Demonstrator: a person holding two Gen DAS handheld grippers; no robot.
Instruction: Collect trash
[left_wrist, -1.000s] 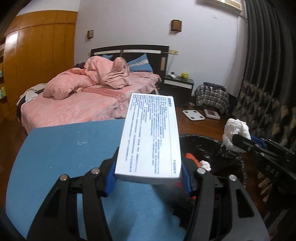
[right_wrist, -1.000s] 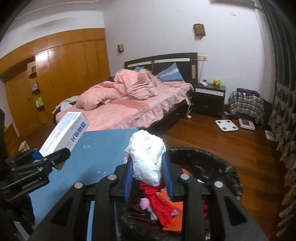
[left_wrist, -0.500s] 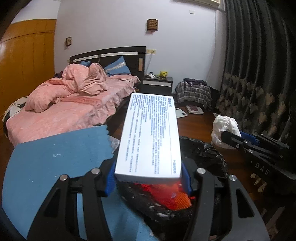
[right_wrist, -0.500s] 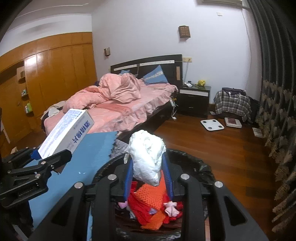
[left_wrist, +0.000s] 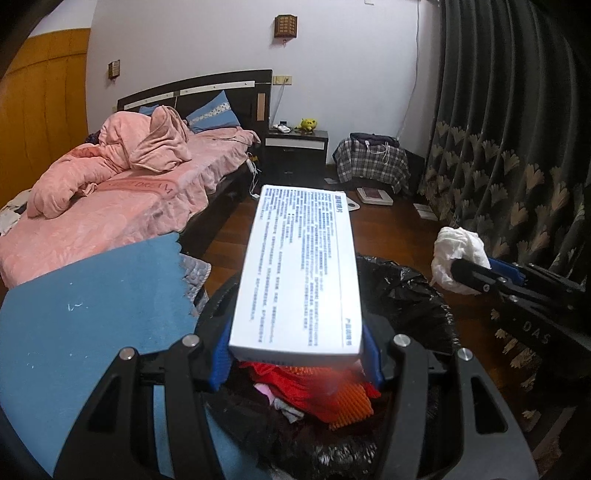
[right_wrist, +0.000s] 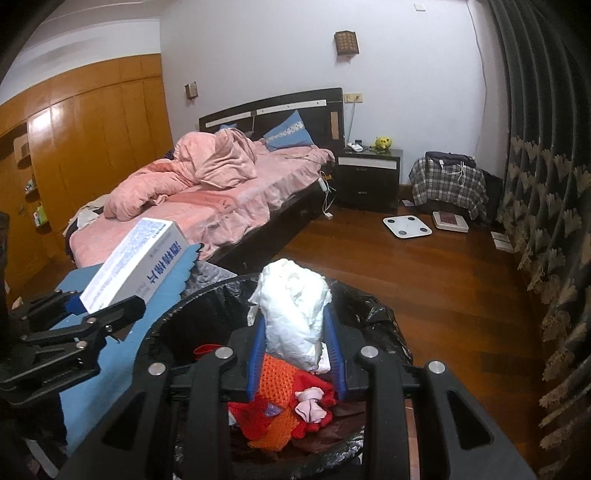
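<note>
My left gripper (left_wrist: 295, 354) is shut on a flat white box with blue print (left_wrist: 301, 273), held over a trash bin lined with a black bag (left_wrist: 402, 291). The box (right_wrist: 136, 258) and the left gripper (right_wrist: 99, 306) also show at the left of the right wrist view. A crumpled white tissue wad (right_wrist: 295, 314) sits pinched in my right gripper (right_wrist: 297, 354), above the bin's (right_wrist: 373, 314) opening. The same wad (left_wrist: 456, 254) shows at the right of the left wrist view. Red and orange trash (right_wrist: 280, 398) lies inside the bin.
A blue cloth-covered surface (left_wrist: 81, 321) lies left of the bin. Beyond stand a bed with pink bedding (right_wrist: 221, 192), a dark nightstand (right_wrist: 369, 173), a white scale (right_wrist: 406, 226) on the wood floor, a plaid-covered item (right_wrist: 448, 184) and dark curtains (right_wrist: 546, 184) at the right.
Both grippers have travelled from above the blue surface to above the bin, sinking a little. The box and the tissue wad stay gripped as before.
</note>
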